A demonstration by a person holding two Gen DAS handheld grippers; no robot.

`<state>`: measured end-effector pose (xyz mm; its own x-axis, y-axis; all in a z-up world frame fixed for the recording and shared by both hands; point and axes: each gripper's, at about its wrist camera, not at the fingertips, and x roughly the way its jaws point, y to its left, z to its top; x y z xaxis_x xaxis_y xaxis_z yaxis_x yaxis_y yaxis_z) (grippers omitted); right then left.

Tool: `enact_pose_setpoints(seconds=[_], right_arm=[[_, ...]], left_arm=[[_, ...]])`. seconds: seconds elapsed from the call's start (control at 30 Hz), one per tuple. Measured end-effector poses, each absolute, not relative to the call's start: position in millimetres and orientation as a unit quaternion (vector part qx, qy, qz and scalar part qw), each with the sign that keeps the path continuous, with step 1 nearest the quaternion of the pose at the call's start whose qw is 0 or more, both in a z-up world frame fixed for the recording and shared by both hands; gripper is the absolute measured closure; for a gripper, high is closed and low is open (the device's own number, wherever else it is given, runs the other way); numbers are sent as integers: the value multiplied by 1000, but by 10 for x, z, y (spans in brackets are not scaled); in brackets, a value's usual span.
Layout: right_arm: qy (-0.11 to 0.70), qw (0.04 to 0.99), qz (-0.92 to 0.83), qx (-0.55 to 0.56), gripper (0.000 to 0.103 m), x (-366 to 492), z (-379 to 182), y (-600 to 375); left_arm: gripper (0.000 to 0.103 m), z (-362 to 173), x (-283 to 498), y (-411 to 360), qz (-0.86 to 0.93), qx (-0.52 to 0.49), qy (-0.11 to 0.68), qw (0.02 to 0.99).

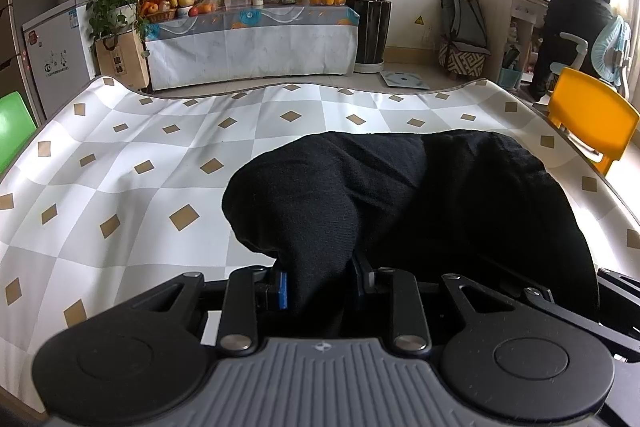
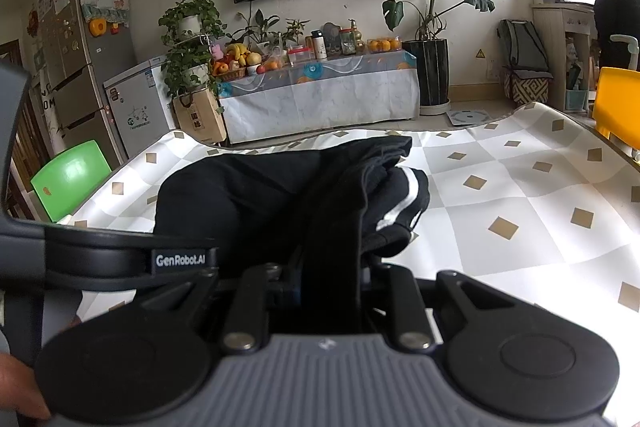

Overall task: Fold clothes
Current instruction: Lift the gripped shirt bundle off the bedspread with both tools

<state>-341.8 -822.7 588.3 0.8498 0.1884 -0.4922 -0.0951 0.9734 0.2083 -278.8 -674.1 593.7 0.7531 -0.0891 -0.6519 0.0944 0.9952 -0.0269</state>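
Note:
A black garment lies bunched on the checked tablecloth. In the left wrist view my left gripper is shut on a fold of the black garment, and the cloth bulges up over the jaws and hides the fingertips. In the right wrist view my right gripper is shut on another edge of the black garment, whose white-striped part lies folded to the right. The left gripper's body shows close at the left.
The tablecloth spreads bare to the right and far side. A green chair stands at the table's left, a yellow chair at its right. Beyond are a fruit-laden sideboard, plants, a fridge, and a person at a desk.

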Motion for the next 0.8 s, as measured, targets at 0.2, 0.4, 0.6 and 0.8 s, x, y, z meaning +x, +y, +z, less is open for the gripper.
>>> enact_pose_setpoints(seconds=[0.2,0.4,0.6,0.8], right_arm=[[260,959,64,92,84,-3352,5932,-8318],[256,962,55,78,84,-3240,6016,-8486],[251,964,44,69,84,-3125,6068,-8648],[251,965,35,69,84,-3024,6097,-8803]], left_arm=[[77,5997,-2686,-6827,-58,4,343,938],[77,6057,-2548,-6991,-70,4,338,939],[77,6113,-2415,-7172,-81,4,333,939],[77,6145,-2287,-7328,-91,4,331,939]])
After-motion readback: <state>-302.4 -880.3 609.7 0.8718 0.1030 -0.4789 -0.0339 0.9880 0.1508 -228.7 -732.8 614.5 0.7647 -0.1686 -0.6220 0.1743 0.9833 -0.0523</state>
